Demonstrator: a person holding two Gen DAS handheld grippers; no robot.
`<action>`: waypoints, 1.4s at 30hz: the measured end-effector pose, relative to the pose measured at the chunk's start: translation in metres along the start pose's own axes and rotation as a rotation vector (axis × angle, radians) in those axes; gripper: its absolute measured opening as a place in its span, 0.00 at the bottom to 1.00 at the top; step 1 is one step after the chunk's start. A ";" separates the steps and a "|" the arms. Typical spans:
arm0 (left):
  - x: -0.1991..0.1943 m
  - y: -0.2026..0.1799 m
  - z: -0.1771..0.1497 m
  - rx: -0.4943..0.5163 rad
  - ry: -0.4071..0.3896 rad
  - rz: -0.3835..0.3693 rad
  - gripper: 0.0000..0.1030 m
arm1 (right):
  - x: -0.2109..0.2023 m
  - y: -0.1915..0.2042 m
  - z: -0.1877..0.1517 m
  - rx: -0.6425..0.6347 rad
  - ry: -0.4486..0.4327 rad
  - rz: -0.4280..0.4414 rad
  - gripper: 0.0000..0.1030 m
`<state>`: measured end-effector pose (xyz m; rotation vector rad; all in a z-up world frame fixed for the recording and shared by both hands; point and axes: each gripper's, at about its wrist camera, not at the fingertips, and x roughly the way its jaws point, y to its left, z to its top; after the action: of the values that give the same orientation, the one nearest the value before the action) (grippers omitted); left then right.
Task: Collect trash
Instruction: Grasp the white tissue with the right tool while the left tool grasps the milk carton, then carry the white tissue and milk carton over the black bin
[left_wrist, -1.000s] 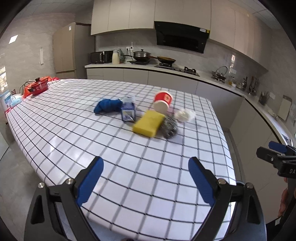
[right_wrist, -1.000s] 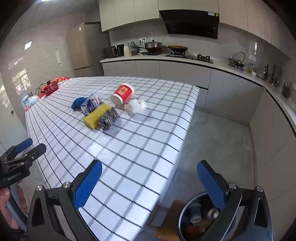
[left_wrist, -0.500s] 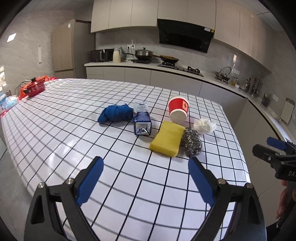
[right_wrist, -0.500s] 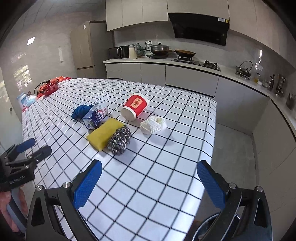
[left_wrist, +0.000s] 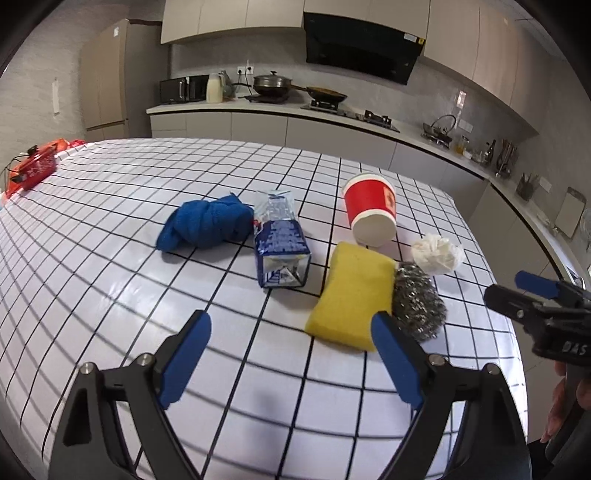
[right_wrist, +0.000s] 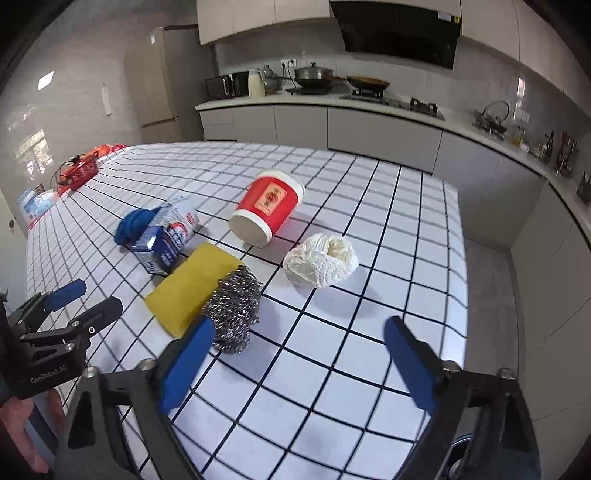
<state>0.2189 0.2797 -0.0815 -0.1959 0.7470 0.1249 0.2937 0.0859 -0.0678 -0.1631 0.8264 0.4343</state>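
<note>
While both hand-held grippers have just been closing a little yet gape empty, the crumpled white wad (right_wrist: 320, 264) lies on the counter (right_wrist: 369, 369) ahead of the right hand-held gripper (right_wrist: 299, 363), nearer it than the left hand-held gripper (left_wrist: 291, 356)

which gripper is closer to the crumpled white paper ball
Right. The right gripper faces the paper ball just ahead; the left gripper sits off beyond the sponge.
</note>
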 end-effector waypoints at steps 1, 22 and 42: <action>0.004 0.001 0.002 0.004 0.004 -0.005 0.85 | 0.005 -0.001 0.001 0.008 0.007 -0.001 0.84; 0.081 0.026 0.044 -0.007 0.114 -0.075 0.59 | 0.108 -0.017 0.038 0.092 0.121 -0.027 0.59; 0.024 0.019 0.036 -0.008 0.009 -0.078 0.46 | 0.038 -0.019 0.028 0.078 0.027 0.012 0.36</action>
<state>0.2570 0.3076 -0.0745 -0.2336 0.7470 0.0528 0.3435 0.0895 -0.0778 -0.0923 0.8694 0.4115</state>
